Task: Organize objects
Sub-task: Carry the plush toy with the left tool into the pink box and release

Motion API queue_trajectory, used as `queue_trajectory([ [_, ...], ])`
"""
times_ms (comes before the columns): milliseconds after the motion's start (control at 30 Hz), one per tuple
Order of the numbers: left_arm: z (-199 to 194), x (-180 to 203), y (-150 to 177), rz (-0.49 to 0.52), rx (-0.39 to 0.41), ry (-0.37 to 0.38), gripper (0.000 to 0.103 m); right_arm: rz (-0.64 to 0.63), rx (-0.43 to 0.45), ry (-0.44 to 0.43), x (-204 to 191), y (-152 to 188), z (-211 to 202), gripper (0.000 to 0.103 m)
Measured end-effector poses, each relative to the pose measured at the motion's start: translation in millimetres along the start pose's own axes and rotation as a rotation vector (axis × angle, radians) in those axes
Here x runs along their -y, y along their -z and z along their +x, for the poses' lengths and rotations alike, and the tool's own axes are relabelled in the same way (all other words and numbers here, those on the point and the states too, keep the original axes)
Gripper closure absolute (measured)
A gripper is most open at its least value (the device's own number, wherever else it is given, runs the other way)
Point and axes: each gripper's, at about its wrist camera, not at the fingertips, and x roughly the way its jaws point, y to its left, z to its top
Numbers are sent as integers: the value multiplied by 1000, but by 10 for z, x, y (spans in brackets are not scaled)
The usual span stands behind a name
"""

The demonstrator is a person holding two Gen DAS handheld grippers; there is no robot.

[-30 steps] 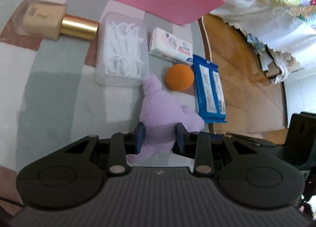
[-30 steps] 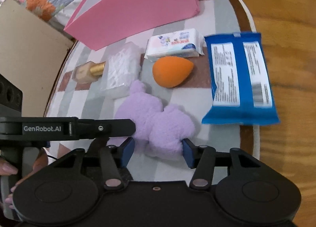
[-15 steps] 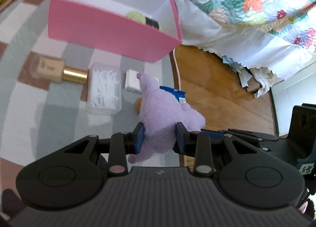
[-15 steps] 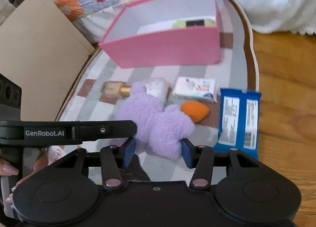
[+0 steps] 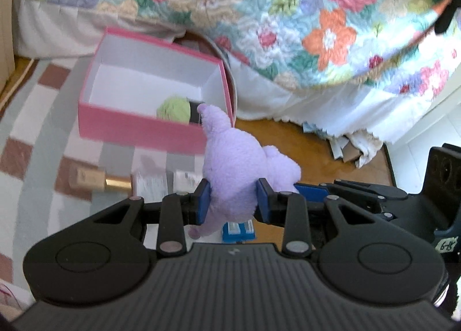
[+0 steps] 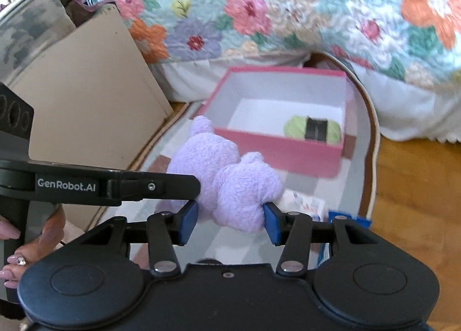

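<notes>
A bed draped in a floral quilt (image 5: 288, 14) with a white scalloped skirt (image 6: 417, 112) fills the background. Below lies a wooden floor (image 6: 417, 187), partly covered by a checked rug (image 5: 34, 135) in grey, white and brown. A beige board (image 6: 86, 94) leans left, in bright daylight
</notes>
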Motion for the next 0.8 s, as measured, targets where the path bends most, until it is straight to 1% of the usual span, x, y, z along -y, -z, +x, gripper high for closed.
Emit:
queue_trajectory([
  [100, -47, -2, -329, 6, 2, -4, 70, -39, -5, -9, -84, -336, -23, 50],
  [200, 2, -58, -651, 6, 1, -18, 70, -72, -4, -7, -105, -679, 28, 52],
  [300, 142, -172, -927, 4, 1, -38, 70, -74, -23, -7, -81, -999, 188, 54],
  [400, 389, -372, -1142, -11, -20, -64, 70, -87, -29, 9, -38, -1229, 428, 56],
  [567, 937, -746, -1340, -17, -79, -129, 70, -68, -62, 20, 179, -1403, 1059, 57],
  [667, 1247, -971, -1388, -13, -111, -164, 70, -26, -85, 16, 360, -1387, 1469, 57],
  [800, 1521, -1222, -1443, -34, -149, -203, 70, 35, -114, -8, 543, -1349, 1948, 57],
])
